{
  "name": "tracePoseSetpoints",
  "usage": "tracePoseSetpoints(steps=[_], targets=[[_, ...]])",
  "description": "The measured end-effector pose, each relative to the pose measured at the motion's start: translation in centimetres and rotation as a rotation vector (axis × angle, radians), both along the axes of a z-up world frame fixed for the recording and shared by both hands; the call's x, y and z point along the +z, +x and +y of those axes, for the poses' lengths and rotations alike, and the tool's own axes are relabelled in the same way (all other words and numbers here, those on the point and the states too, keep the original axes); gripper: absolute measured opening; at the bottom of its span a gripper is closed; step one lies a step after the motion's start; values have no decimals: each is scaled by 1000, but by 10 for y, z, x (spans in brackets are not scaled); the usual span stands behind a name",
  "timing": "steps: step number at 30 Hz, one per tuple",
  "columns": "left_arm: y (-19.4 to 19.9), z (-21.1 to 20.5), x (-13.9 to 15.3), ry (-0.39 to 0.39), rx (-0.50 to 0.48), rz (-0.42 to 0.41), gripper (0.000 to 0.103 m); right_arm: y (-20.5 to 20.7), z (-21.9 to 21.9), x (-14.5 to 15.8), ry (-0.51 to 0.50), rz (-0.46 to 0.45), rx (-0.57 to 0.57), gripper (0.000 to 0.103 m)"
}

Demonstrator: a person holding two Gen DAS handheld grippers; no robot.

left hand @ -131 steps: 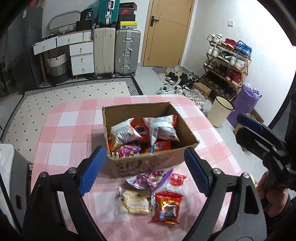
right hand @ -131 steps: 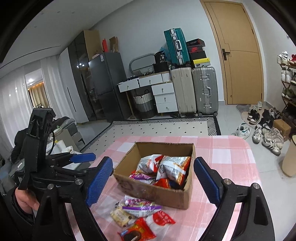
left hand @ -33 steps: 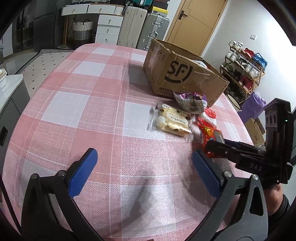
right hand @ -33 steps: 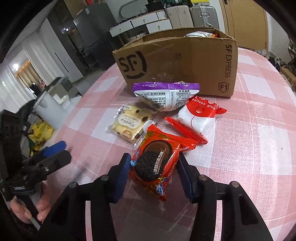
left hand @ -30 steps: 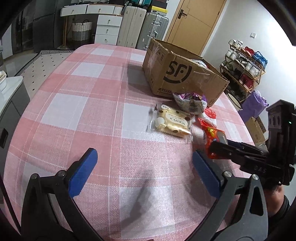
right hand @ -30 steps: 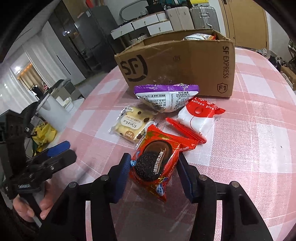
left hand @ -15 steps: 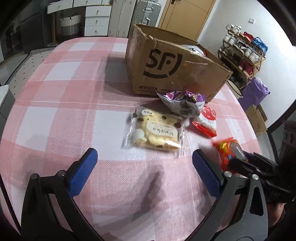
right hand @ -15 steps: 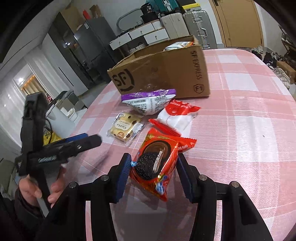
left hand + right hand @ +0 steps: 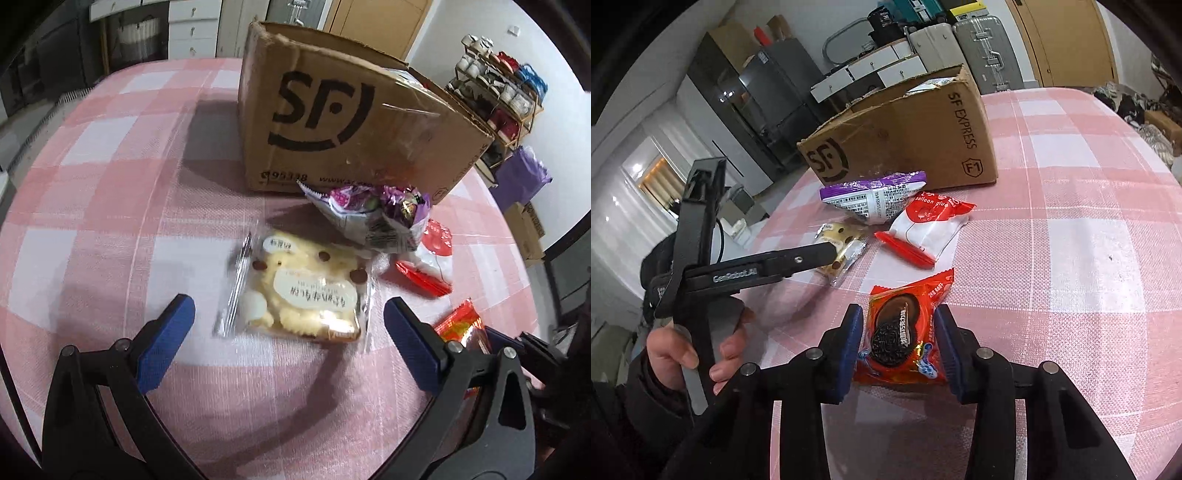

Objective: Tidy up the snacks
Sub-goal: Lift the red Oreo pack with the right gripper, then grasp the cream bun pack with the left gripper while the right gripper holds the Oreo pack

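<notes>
Your right gripper [image 9: 898, 345] is clamped on the red cookie pack [image 9: 905, 332], both pads pressing its sides, and the pack seems just clear of the tablecloth [image 9: 1071, 258]. That grip sits on crinkly wrapper edges, so a quick swing toward the box [image 9: 905, 136] could let the pack slide out or twist; squeezing harder would likely crush the cookie. Your left gripper [image 9: 286, 339] stands wide open, straddling the near edge of the yellow cake pack [image 9: 299, 291], which lies flat beside the purple bag [image 9: 373, 218] and the white-and-red pack [image 9: 432, 258], all in front of the box. Closing on a flat pack may only pinch film, or push it into the purple bag. Compared with a second ago, the cookie pack has come off the pile and toward you, the right jaws have tightened, and the left gripper has travelled from bare cloth to the cake pack.
</notes>
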State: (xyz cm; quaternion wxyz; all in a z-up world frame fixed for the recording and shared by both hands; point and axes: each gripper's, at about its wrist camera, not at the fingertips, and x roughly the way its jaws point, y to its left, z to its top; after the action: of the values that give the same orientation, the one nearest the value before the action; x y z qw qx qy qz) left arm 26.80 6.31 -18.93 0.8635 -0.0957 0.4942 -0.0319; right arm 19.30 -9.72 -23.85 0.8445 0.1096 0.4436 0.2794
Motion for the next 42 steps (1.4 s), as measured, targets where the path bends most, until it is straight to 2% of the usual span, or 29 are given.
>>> tracePoseSetpoints(steps=[12,17,21,23,25,37,42], targets=[[17,-13,-1,12,-18,-4,100,-2,9,-2,-45,-4,11,42],[16,-12,-3,50,-27,-14,90,-1,13,-1,-60,-7,13,42],[14,-12,-2,53,-42,-30,78,-1,14,-1,-70,-10,13,47],[12,-15,-2,56,-64,-37,66,-1,16,-1,-77,-9,14,47],[11,-18,-1,64,-90,-42,59,-1,18,-2,-87,-11,16,48],[1,-11,2,56,-98,-66,51,-3,38,-4,-199,-21,35,54],[-3,-13,4,63,-89,-71,51,-8,53,-3,-291,-58,56,54]])
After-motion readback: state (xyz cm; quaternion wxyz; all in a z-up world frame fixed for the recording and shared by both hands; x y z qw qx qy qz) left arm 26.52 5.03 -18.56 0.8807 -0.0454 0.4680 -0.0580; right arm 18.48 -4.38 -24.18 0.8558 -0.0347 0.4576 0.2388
